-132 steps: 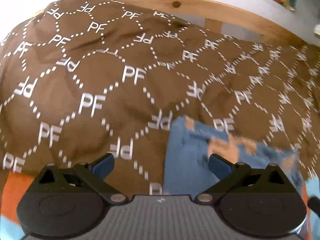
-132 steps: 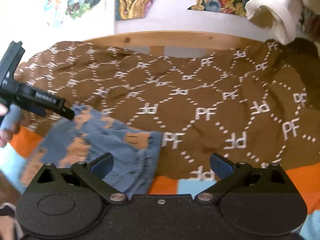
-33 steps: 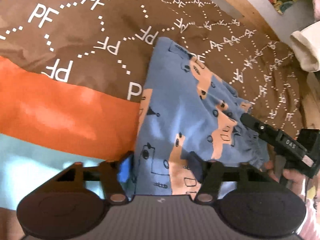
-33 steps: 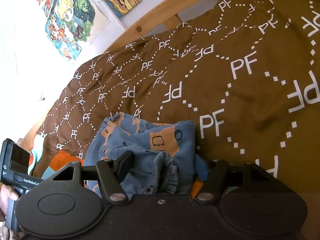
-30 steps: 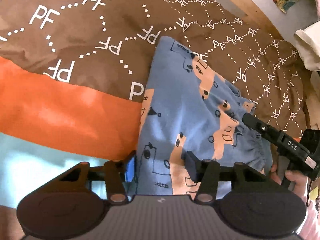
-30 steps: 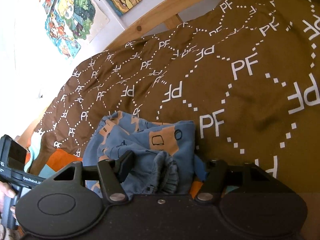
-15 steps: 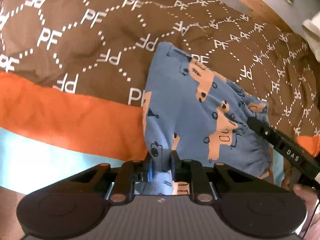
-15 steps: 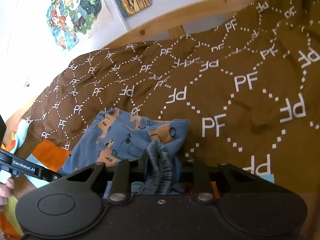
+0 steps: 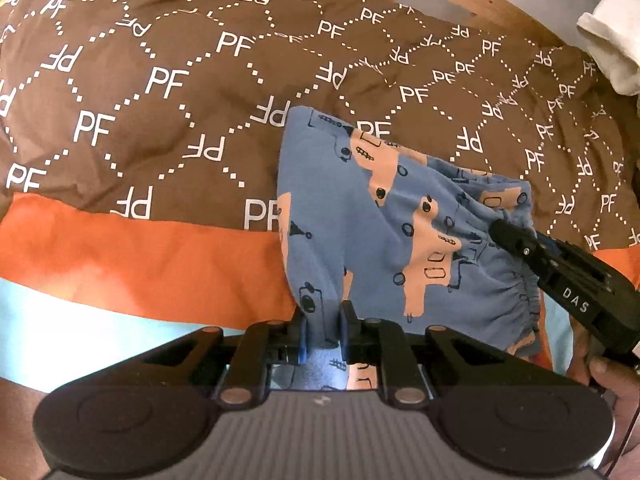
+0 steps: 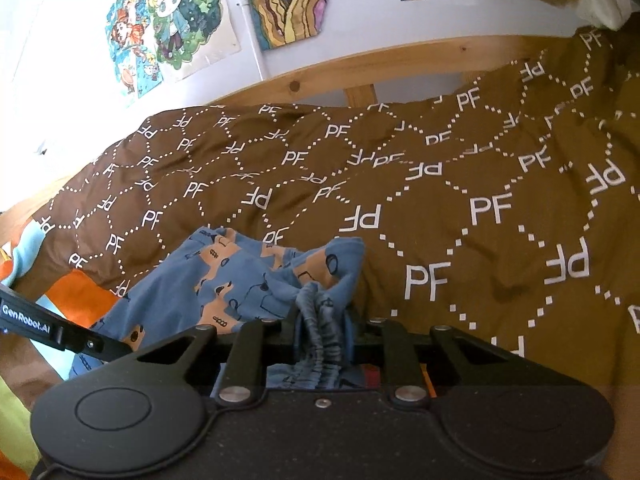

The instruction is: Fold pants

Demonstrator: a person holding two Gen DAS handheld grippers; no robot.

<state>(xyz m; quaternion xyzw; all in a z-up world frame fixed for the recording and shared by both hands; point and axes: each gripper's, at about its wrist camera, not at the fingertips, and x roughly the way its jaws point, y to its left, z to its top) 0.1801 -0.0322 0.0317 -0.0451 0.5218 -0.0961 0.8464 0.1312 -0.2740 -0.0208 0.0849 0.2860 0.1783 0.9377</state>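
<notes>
Small blue pants [image 9: 380, 216] with a peach print lie on a brown bedspread. My left gripper [image 9: 323, 320] is shut on the near hem edge of the pants and holds it pinched up. In the right wrist view the pants [image 10: 224, 280] are bunched, and the jaws of my right gripper [image 10: 322, 320] are closing, pads pressing the gathered elastic waistband between them. The right gripper [image 9: 508, 238] also shows in the left wrist view at the waistband end, held by a hand [image 9: 604, 376]. The left gripper's finger [image 10: 96, 344] enters at the lower left.
The brown bedspread [image 9: 180, 100] with white PF lettering has an orange stripe [image 9: 140, 264] and a light blue stripe [image 9: 60, 312] near me. A wooden bed rail [image 10: 400, 64] runs along the far side below posters [image 10: 172, 28]. A white cloth [image 9: 612, 48] lies at the far right.
Both grippers went from open around the pants' ends to shut on them, then rose a little. The pinched hem and waistband now stand lifted off the bedspread.
</notes>
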